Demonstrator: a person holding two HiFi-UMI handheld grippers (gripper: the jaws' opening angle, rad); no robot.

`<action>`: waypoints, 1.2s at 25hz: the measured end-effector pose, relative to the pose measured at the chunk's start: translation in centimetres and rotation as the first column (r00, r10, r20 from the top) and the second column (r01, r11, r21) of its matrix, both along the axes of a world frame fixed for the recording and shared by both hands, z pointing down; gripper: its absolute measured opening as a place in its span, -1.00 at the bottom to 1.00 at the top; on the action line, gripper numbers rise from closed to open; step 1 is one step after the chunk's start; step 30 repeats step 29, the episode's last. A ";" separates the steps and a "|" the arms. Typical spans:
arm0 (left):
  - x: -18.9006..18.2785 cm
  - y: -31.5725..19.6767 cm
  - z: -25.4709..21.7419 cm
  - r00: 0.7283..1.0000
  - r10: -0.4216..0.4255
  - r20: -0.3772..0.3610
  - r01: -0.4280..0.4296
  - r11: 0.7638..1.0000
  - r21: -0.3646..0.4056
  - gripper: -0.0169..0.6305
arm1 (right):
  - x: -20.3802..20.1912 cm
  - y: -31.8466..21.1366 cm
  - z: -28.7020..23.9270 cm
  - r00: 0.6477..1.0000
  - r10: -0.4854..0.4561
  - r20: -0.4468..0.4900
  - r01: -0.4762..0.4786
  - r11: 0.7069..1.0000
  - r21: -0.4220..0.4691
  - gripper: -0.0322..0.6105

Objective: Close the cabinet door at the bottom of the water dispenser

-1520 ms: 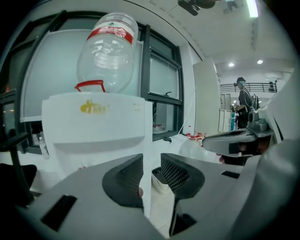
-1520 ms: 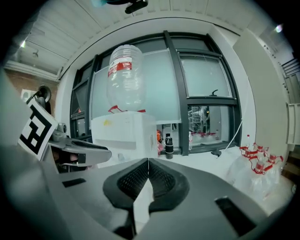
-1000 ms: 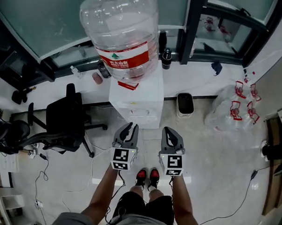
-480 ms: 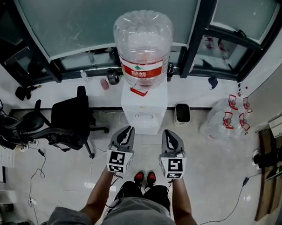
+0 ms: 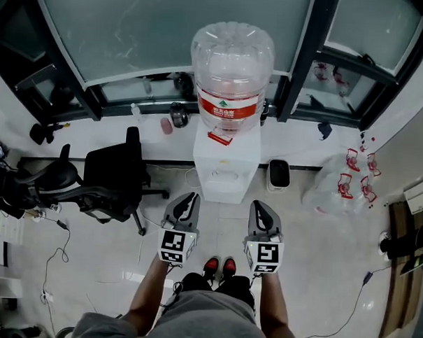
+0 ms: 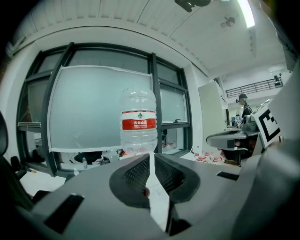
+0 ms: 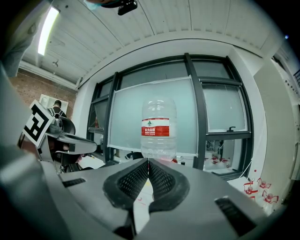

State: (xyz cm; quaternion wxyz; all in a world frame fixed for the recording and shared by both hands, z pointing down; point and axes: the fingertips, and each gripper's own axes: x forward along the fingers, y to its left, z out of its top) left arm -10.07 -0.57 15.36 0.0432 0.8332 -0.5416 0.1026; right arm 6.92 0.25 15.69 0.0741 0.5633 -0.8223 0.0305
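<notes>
**A:** How did the left gripper [image 6: 151, 155] stand?

**B:** Its jaws had just been closing and met at the tips, with nothing between them. The right gripper [image 7: 148, 161] was the same: tips together, empty.

**A:** And where were the two held?

**B:** Side by side and pointing forward, above the person's red shoes [image 5: 218, 267]. Neither touched anything.

**A:** What was ahead of them?

**B:** The white water dispenser [image 5: 226, 158] stood just beyond the jaw tips in the head view, apart from both grippers. A clear bottle [image 5: 232, 67] with a red label sat upside down on top of it. Both gripper views had that bottle dead centre above the jaws.

**A:** And the cabinet door [image 5: 224, 193]?

**B:** It was at the foot of the dispenser's front. The head view looked at it too steeply for me to tell whether it was fully shut.

**A:** Anything around it?

**B:** A black office chair [image 5: 116, 178] stood to the dispenser's left. A small bin [image 5: 278, 175] stood just to its right, and clear bags [image 5: 340, 184] with red print lay further right on the floor [image 5: 312, 260].
</notes>
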 end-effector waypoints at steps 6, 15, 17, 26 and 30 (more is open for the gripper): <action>-0.4 0.3 -0.4 1.000 0.002 -0.002 -0.002 1.000 0.005 -0.79 | -0.8 -0.3 -1.0 1.000 -0.008 0.009 0.008 1.000 0.023 -0.84; -0.6 0.1 -0.7 1.000 0.011 -0.007 -0.011 1.000 0.015 -0.79 | -1.5 -0.1 -0.8 1.000 -0.013 0.008 0.013 1.000 0.013 -0.84; -0.5 0.1 -0.6 1.000 0.014 -0.007 -0.014 1.000 0.015 -0.79 | -1.6 0.0 -0.8 1.000 -0.012 0.010 0.012 1.000 0.011 -0.84; -0.4 0.0 -0.7 1.000 0.020 -0.008 -0.020 1.000 0.015 -0.79 | -1.5 0.0 -0.5 1.000 -0.002 0.004 0.002 1.000 0.001 -0.84; -0.5 0.0 -0.6 1.000 0.022 -0.008 -0.022 1.000 0.015 -0.79 | -1.6 0.0 -0.5 1.000 -0.002 0.002 0.002 1.000 0.001 -0.84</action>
